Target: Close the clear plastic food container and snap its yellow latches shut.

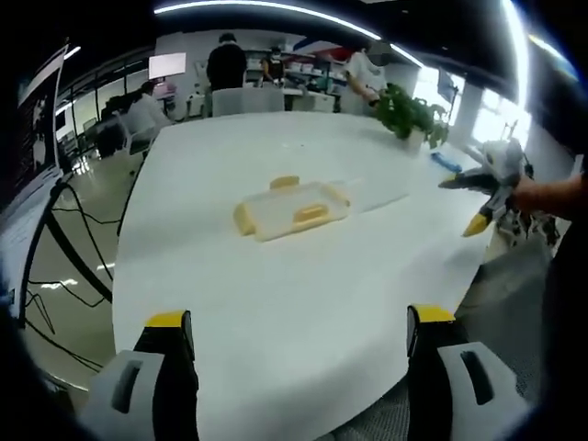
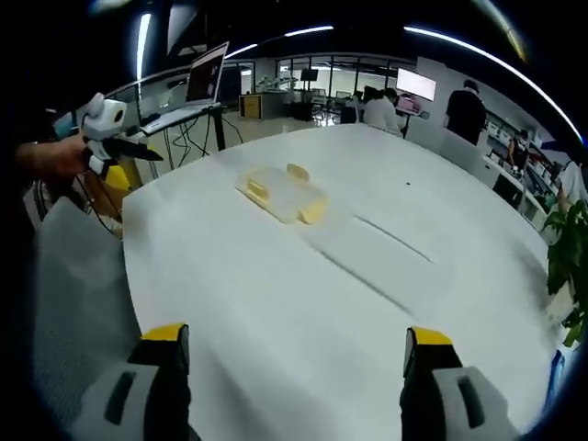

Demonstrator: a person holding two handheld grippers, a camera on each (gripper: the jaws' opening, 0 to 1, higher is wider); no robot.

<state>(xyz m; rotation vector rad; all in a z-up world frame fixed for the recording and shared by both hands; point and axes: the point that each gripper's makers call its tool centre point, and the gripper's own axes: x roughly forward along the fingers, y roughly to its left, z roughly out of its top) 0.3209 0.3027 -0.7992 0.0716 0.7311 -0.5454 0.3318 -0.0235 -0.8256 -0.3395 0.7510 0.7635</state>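
Both hand-held grippers gape wide, holding nothing.

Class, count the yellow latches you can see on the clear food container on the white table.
3 on the container: far side, left end, near side. A fourth may be hidden at the right end.

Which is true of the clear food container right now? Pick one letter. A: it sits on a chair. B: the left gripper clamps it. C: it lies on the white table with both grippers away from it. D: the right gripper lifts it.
C: the container lies on the white table, and the open fingers of the left gripper and right gripper are well short of it.
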